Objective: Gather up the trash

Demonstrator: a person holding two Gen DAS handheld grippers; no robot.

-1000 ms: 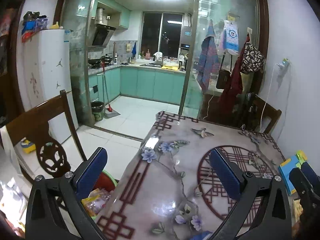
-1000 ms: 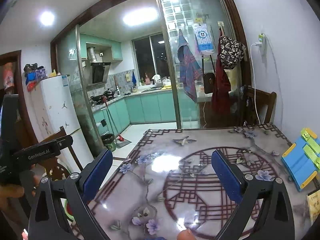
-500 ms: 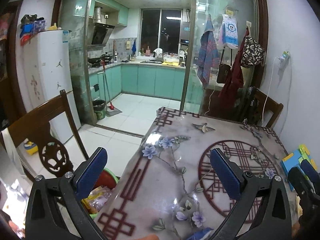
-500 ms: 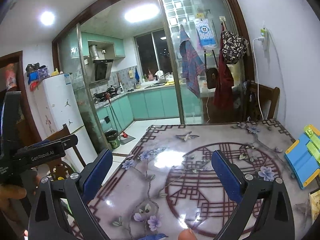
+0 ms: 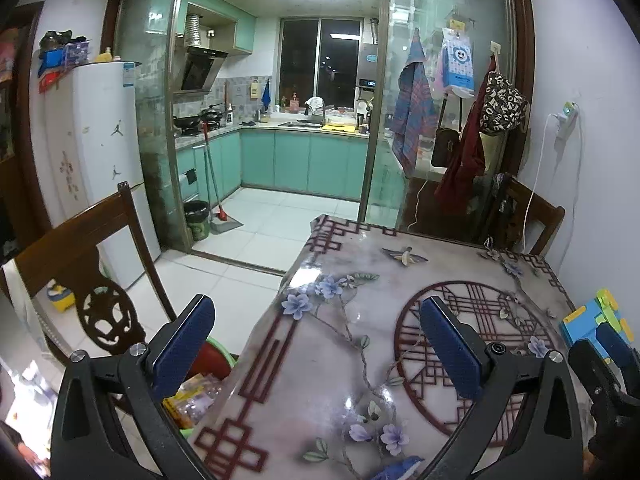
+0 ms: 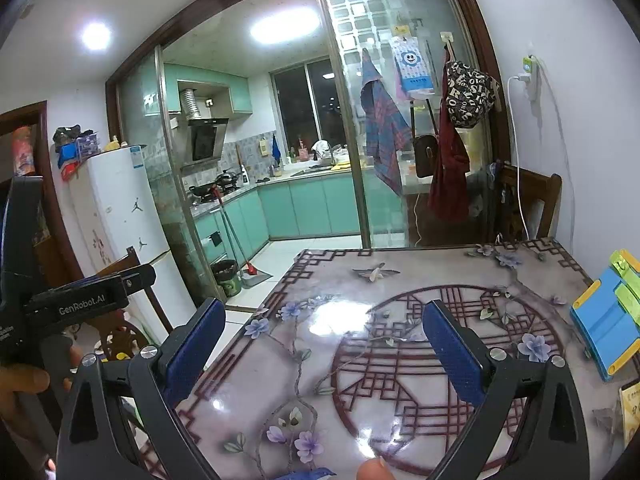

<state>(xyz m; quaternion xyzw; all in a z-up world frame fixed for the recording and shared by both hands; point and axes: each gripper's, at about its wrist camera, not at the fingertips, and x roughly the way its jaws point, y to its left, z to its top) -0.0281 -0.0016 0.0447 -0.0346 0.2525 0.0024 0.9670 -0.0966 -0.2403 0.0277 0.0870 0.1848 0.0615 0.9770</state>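
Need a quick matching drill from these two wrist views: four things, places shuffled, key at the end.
Things:
1. fridge
2. blue stand
3. broom
4. snack wrappers

Places:
A. in the green bin beside the table's left edge
B. on the table's right side, near the wall
C. left of the glass kitchen partition
D. leaning on the kitchen cabinets by a dark waste bin

Pairs: 1-C, 2-B, 3-D, 4-A

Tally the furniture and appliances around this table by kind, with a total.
Wooden chairs: 2 (one at the table's left, one at its far right corner)
Fridge: 1
Range hood: 1
Table: 1
Total: 5
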